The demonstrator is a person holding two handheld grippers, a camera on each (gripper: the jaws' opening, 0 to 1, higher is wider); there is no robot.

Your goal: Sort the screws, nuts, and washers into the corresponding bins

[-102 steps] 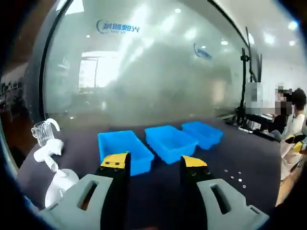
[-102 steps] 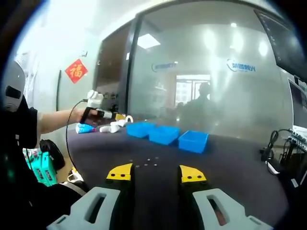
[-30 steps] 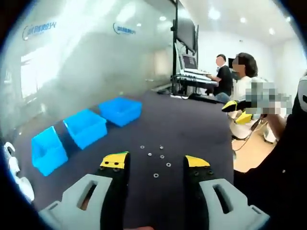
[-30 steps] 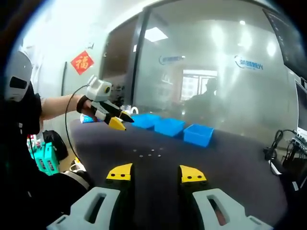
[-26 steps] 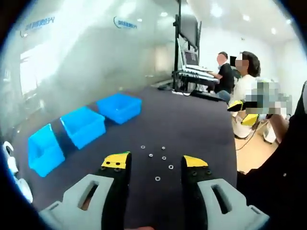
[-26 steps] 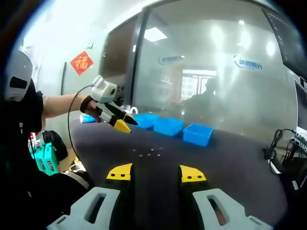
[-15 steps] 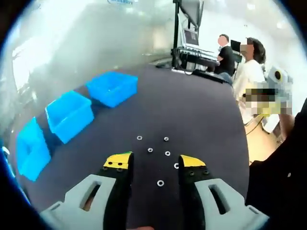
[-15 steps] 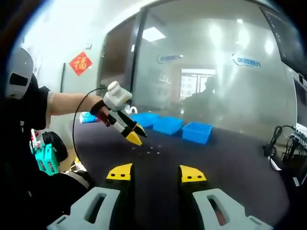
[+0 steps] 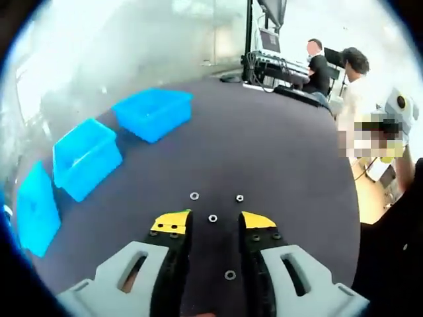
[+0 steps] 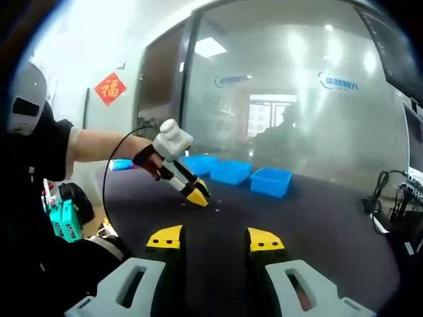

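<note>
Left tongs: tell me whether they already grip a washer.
No: the left tongs stand open, with a washer lying loose on the table between the tips.

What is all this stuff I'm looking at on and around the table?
Open plastic bins: three, bright blue, in a row toward the far left of the dark table, seen from the left gripper view.
Small round metal fasteners: at least four, silver, loose on the table near the left gripper's tips; one lies between the tips, too small to tell nut from washer.
Dark table: one, grey-black top.
Frosted glass wall: behind the bins, with blue logos.
Red square wall decoration: one, on the white wall at left.
People at a desk: two, beyond the table.
Left gripper: grey with yellow tips, open, low over the fasteners.
Right gripper: grey with yellow tips, open, held back above the table.
</note>
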